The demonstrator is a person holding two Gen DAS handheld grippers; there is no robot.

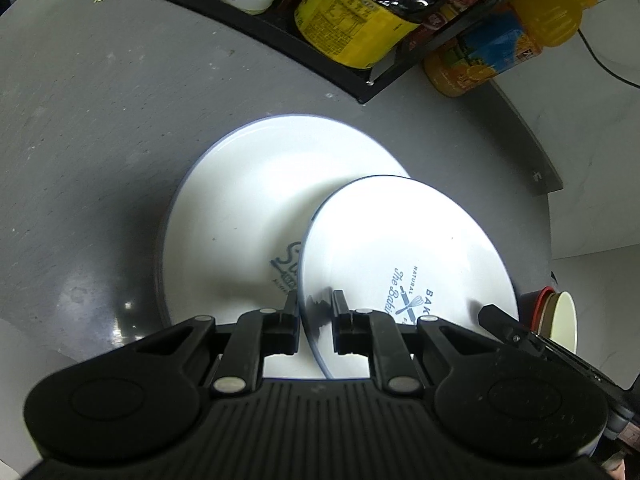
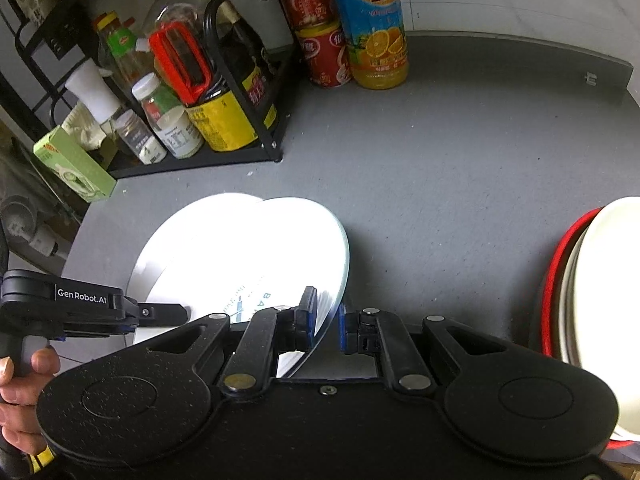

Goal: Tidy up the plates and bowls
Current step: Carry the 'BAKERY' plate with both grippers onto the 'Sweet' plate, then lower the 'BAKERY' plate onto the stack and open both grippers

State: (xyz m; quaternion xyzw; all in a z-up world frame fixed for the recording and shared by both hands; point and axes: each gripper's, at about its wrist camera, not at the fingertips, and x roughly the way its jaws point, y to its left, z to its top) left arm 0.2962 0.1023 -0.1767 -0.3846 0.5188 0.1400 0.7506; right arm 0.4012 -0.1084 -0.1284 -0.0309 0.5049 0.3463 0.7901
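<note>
A small white plate (image 1: pixel 400 248) (image 2: pixel 280 248) with blue print lies tilted, overlapping a larger white plate (image 1: pixel 248 200) (image 2: pixel 160 256) on the grey counter. My left gripper (image 1: pixel 317 308) is narrowed on the small plate's near-left rim, which runs between its fingers. My right gripper (image 2: pixel 326 314) pinches the opposite rim between its blue pads; in the left wrist view its fingers (image 1: pixel 500 320) show at the plate's right edge. The right side of the small plate is lifted off the counter. A stack of bowls (image 2: pixel 600 300) (image 1: pixel 560 316), red outside and cream inside, stands to the right.
A black wire rack (image 2: pixel 240 152) (image 1: pixel 320 68) of jars and bottles stands at the back left. Next to it are an orange juice bottle (image 2: pixel 376 28) (image 1: pixel 500 48), two red cans (image 2: pixel 320 56) and a green box (image 2: pixel 76 164). A hand (image 2: pixel 20 400) holds the left gripper's handle.
</note>
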